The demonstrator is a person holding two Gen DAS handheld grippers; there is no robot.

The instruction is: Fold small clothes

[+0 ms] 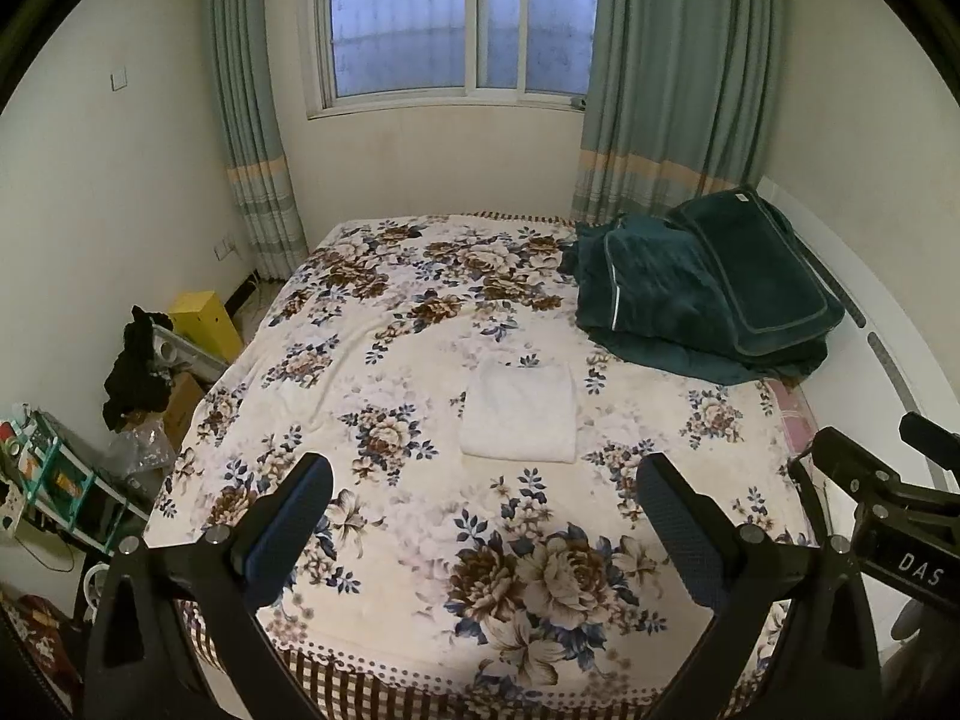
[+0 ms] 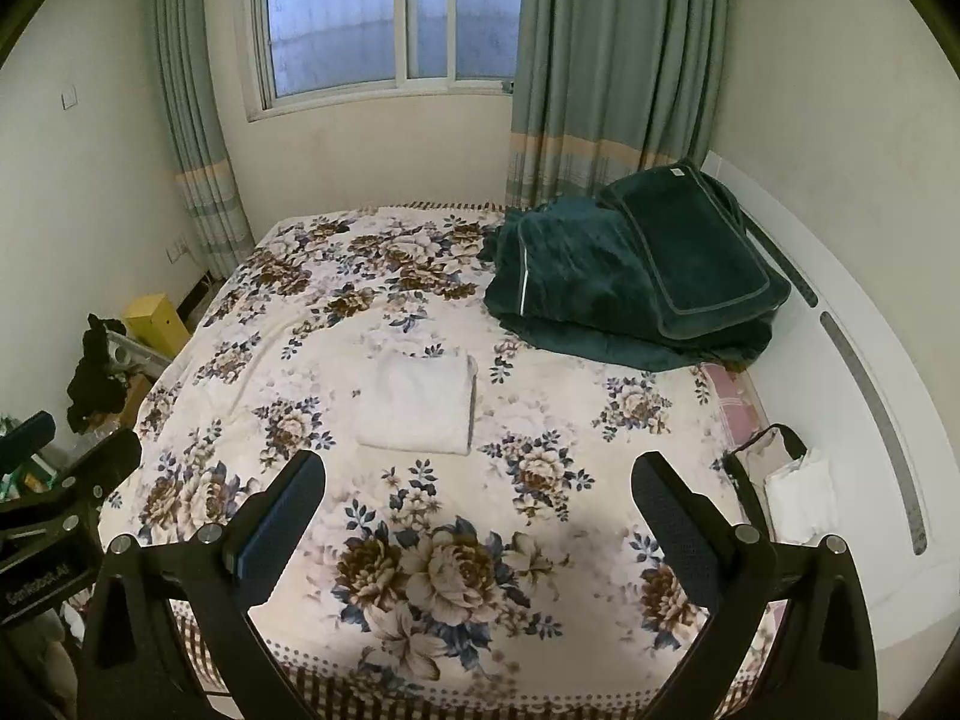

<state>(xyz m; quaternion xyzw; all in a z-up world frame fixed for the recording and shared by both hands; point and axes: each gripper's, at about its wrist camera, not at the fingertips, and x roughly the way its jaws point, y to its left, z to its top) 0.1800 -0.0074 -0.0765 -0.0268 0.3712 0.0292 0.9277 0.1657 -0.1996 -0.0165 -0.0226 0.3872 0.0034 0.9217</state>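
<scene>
A white garment (image 1: 519, 411) lies folded into a neat rectangle near the middle of the bed, flat on the floral blanket (image 1: 420, 540), its edges squared and nothing resting on it; in the right wrist view the same white garment (image 2: 420, 405) sits ahead and slightly left of centre; the left gripper (image 1: 483, 495) hangs above the near part of the bed with its 2 fingers spread wide apart and nothing between them, well short of the garment; the right gripper (image 2: 480, 492) is likewise wide open and holds nothing, also clear of the cloth, and its black frame shows at the right edge of the left wrist view; a heap of dark green bedding (image 1: 708, 294) is piled at the far right corner of the bed, well apart from the garment; beside the bed's right edge stands a clear bag (image 2: 780, 480) with black handles; behind the bed a window (image 1: 462, 18) sits between 2 grey-green curtains (image 1: 672, 78); on the floor to the left are a yellow box (image 1: 201, 318) and a dark cloth heap (image 1: 138, 372).
</scene>
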